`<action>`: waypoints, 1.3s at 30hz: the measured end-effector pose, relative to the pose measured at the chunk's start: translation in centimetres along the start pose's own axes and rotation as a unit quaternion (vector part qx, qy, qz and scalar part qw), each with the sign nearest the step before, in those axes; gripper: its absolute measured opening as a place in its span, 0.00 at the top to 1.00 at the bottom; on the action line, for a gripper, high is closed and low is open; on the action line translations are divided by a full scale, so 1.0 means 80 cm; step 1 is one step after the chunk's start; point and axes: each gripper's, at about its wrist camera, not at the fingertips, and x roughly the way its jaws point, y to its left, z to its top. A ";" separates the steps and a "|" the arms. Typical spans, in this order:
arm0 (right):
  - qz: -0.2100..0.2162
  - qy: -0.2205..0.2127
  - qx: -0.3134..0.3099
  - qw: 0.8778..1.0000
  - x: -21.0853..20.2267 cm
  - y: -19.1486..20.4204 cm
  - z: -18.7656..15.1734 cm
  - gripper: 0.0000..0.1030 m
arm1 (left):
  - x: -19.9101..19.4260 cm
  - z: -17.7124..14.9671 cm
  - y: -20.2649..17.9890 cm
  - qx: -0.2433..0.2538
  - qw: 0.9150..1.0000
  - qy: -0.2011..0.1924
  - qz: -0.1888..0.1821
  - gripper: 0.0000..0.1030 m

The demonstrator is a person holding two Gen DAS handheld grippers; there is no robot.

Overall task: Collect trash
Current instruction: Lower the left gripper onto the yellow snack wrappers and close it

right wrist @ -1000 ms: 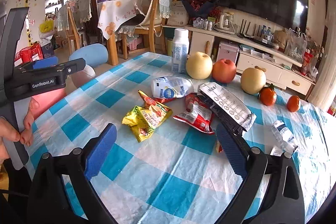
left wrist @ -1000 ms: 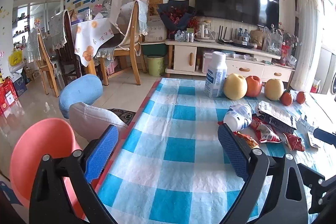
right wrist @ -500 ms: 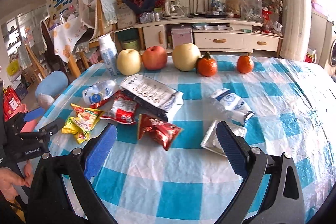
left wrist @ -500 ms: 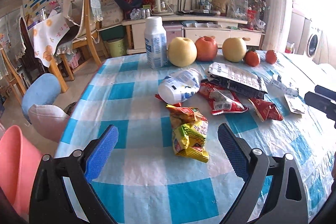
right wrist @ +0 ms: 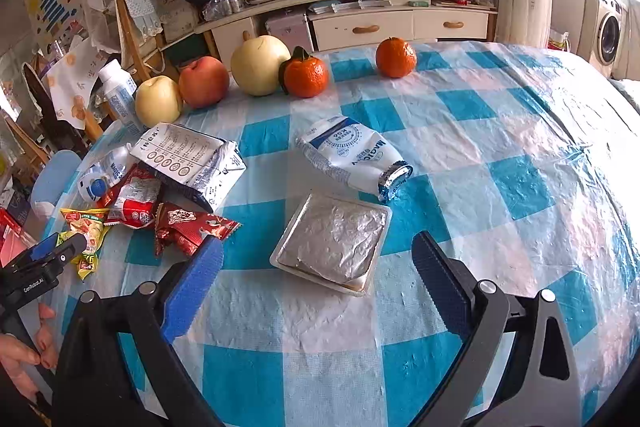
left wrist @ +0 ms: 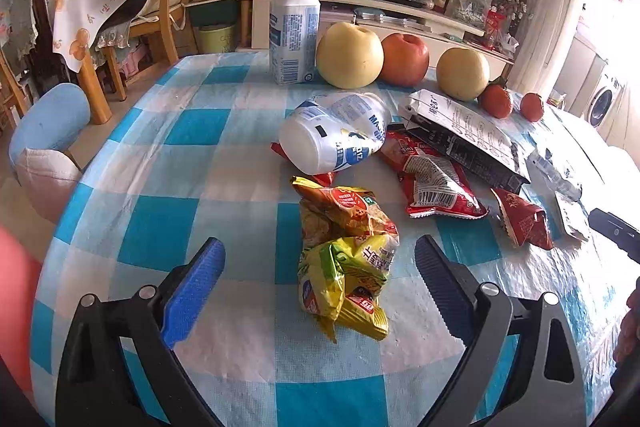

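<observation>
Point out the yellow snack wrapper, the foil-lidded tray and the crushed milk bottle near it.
yellow snack wrapper (left wrist: pixel 352 275), left wrist view, crumpled middle.
foil-lidded tray (right wrist: pixel 334 241), right wrist view, foil centre.
crushed milk bottle (right wrist: pixel 352 153), right wrist view, label.

Table cover (right wrist: pixel 520 147): thin plastic sheet, glossy, wrinkled, strong glare toward the right edge. Yellow snack wrappers (left wrist: pixel 348 267): crinkled shiny film. Red wrappers (left wrist: pixel 436 183): same glossy film, creased. Foil tray (right wrist: pixel 334 243): matt crumpled silver foil top, white plastic rim. Lying bottle (left wrist: pixel 336 135): smooth white plastic, glossy printed sleeve. Flattened pouch (right wrist: pixel 352 155): soft plastic, satin, foil at the neck. Carton (right wrist: pixel 192 159): printed paperboard, semi-matt. Left gripper (left wrist: pixel 318 279) and right gripper (right wrist: pixel 316 273): matt black plastic arms, blue ribbed rubbery pads, metal screws. Chair (left wrist: pixel 160 11): varnished wood with cloth cover.
</observation>
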 end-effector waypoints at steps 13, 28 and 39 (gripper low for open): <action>-0.002 0.027 0.009 1.000 0.029 -0.003 0.001 0.07 | 0.008 0.005 0.004 -0.015 1.000 0.012 -0.018 0.29; -0.044 0.030 -0.032 0.998 0.045 0.012 0.003 0.24 | 0.010 0.002 0.003 -0.027 0.998 0.020 -0.044 0.53; -0.052 0.031 -0.056 0.997 0.045 0.012 0.000 0.35 | 0.004 0.000 0.004 -0.026 0.998 0.019 -0.054 0.55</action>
